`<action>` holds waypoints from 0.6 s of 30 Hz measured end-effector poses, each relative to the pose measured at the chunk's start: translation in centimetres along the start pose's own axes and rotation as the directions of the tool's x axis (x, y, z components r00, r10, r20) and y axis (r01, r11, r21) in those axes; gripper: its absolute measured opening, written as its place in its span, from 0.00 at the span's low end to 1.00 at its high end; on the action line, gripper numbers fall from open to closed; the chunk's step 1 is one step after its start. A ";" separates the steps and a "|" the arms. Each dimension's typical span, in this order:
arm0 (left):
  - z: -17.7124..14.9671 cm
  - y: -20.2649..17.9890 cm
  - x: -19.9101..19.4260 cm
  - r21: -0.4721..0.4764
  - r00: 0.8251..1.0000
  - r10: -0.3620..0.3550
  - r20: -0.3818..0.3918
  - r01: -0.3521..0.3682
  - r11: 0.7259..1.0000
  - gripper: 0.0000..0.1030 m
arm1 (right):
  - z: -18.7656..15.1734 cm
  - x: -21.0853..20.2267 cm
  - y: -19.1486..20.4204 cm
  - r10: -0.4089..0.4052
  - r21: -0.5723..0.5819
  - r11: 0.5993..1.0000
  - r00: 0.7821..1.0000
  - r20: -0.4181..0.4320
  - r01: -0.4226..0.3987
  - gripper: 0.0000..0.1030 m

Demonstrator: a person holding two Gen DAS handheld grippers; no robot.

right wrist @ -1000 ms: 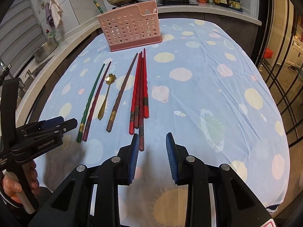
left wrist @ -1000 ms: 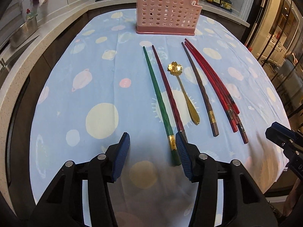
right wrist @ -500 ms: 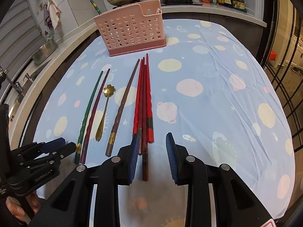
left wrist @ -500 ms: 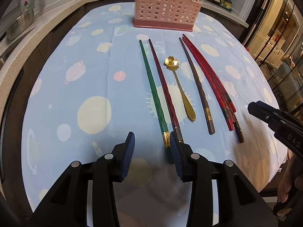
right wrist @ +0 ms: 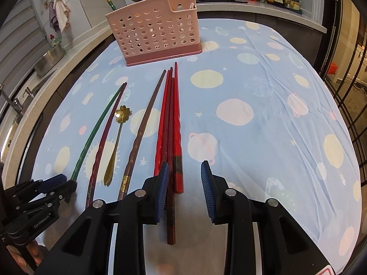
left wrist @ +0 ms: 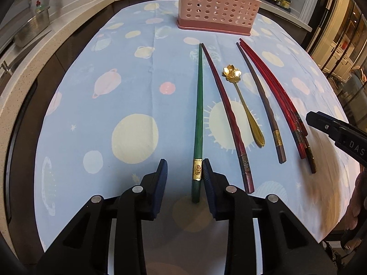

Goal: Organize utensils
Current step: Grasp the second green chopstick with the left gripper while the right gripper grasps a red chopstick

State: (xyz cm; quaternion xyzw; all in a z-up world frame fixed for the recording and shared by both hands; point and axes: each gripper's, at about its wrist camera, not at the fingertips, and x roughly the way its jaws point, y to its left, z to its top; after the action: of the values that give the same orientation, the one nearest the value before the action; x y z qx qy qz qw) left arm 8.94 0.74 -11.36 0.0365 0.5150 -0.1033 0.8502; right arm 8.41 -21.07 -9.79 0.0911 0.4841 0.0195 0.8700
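Pale-blue cloth printed with planets and suns [left wrist: 128, 96] covers the counter, where the utensils lie side by side, their long axes running from the near edge toward a perforated pink plastic utensil holder [left wrist: 218, 2] standing upright at the far end. The left gripper [left wrist: 184, 176] has its blue ribbed jaws straddling the butt end of a glossy green chopstick [left wrist: 199, 114], just above its gold band; the jaws have just been closing, the right pad sits at the stick while the left pad is clear of it, so nothing is clamped. Beside the green stick lie a dark-red twisted chopstick [left wrist: 226, 105], a brass spoon with a flower-shaped bowl [left wrist: 243, 98] pointing toward the holder, a brown chopstick [left wrist: 263, 100] and a bundle of red lacquered chopsticks [right wrist: 170, 126], all tapering to thin tips at the holder's end. The right gripper [right wrist: 184, 178] hovers with jaws partly open over the thick ends of the red bundle, gripping none of them; its left pad overlaps the bundle in the right wrist view.
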 end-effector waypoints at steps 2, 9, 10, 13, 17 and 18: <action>0.0 -0.2 0.1 0.008 1.000 0.008 0.002 -0.008 1.000 0.30 | 0.0 0.6 0.1 -0.005 -0.006 1.000 1.000 -0.006 0.005 0.27; 0.0 -0.1 0.1 0.006 1.000 0.002 0.002 -0.002 1.000 0.30 | 0.0 1.4 -0.6 -0.004 0.004 1.000 1.000 -0.016 0.004 0.19; 0.0 -0.1 0.1 0.007 1.000 0.003 0.003 -0.003 1.000 0.30 | 0.0 1.4 -0.9 0.005 0.014 1.000 1.000 -0.018 -0.004 0.18; 0.1 -0.1 0.2 0.010 1.000 0.007 0.005 -0.007 1.000 0.30 | 0.1 1.6 -1.2 0.005 0.019 1.000 1.000 -0.023 -0.005 0.18; 0.1 -0.1 0.2 0.007 1.000 0.004 0.007 -0.004 1.000 0.30 | -0.2 2.0 -0.6 -0.026 -0.016 1.000 1.000 -0.014 0.025 0.17; 0.1 -0.1 0.2 0.006 1.000 0.002 0.006 -0.002 1.000 0.30 | -0.2 2.0 -0.5 -0.030 -0.026 0.999 0.999 -0.011 0.030 0.16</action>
State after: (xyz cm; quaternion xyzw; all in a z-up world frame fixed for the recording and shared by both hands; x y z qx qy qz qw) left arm 9.08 0.62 -11.50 0.0390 0.5119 -0.1040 0.8518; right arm 9.23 -21.29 -11.67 0.0725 0.4899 0.0130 0.8686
